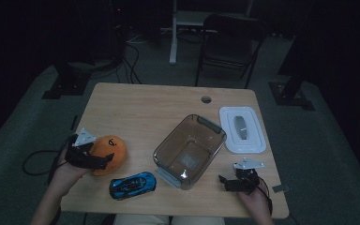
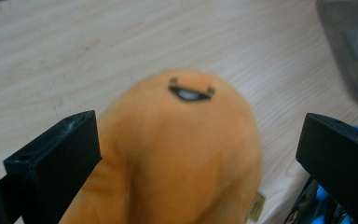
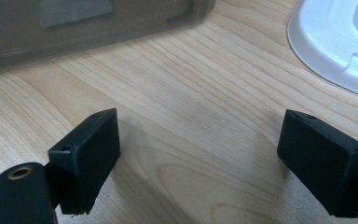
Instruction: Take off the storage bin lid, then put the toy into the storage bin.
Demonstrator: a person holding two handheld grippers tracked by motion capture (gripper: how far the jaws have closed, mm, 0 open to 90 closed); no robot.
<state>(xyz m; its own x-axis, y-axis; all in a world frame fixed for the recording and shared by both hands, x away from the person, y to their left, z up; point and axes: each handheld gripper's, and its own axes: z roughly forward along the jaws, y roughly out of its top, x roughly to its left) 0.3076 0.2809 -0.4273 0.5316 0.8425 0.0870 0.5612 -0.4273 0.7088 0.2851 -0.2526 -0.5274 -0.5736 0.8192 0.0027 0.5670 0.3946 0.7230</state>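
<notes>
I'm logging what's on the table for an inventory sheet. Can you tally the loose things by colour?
Orange: 1, the round orange plush toy
Blue: 1, the shiny blue toy car
Smoky brown: 1, the clear plastic rectangular bin
White: 1, the flat white plastic lid
Total: 4

Orange plush toy point(image 1: 108, 153), blue-black toy car point(image 1: 132, 184), smoky-brown bin point(image 1: 189, 151), white lid point(image 1: 242, 129)

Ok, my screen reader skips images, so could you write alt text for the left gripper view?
An orange plush toy sits between the left gripper's two open black jaws, on a light wooden table. A small stitched face marks its top; part of a blue toy car shows at the lower right.
</notes>
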